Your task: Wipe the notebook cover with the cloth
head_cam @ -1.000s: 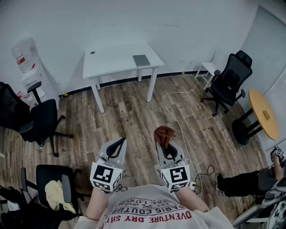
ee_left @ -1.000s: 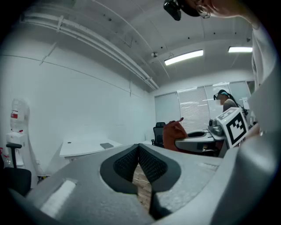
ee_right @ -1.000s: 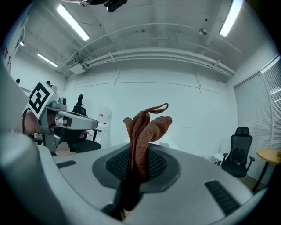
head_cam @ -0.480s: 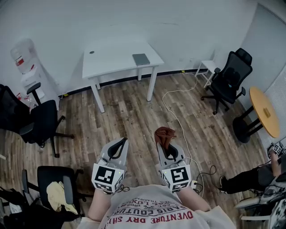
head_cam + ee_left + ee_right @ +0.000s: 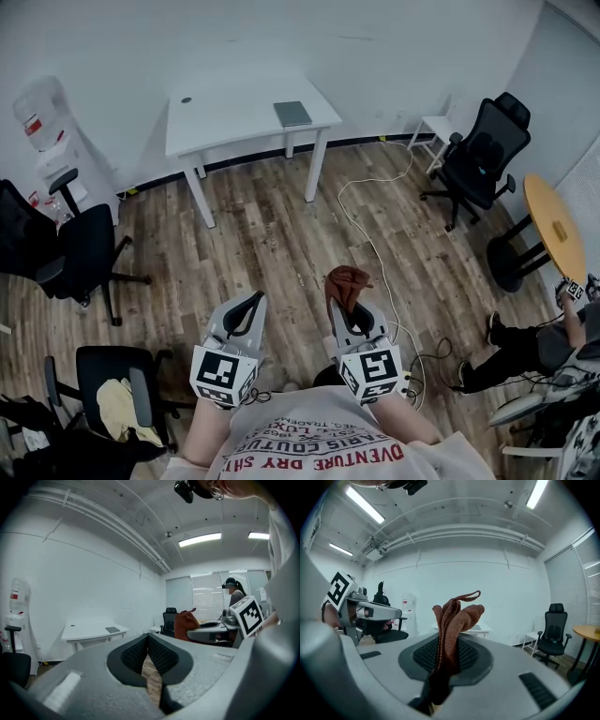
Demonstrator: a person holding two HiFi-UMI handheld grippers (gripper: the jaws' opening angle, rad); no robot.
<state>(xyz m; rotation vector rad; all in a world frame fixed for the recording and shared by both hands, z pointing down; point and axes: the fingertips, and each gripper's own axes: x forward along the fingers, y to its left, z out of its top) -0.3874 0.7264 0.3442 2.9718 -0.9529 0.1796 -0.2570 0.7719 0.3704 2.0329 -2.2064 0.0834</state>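
Clamping a rust-brown cloth (image 5: 457, 616) in the right tool (image 5: 349, 307), bunched end standing above the tips; left tool (image 5: 246, 311) pressed closed on nothing. Notebook (image 5: 292, 113) well ahead of both tools, flat on the white worktop (image 5: 230, 122).

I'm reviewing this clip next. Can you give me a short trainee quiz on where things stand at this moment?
1. True or false: the cloth is touching the notebook.
2. Multiple choice: the notebook lies on (A) the white table, (B) the round wooden table, (C) a black chair.
3. Fill in: the cloth is clamped in the ___ tongs.

Key:
1. False. The cloth is held up near the person, and the notebook is across the room.
2. A.
3. Right. The right tongs are closed on the cloth, and the left tongs are closed on nothing.
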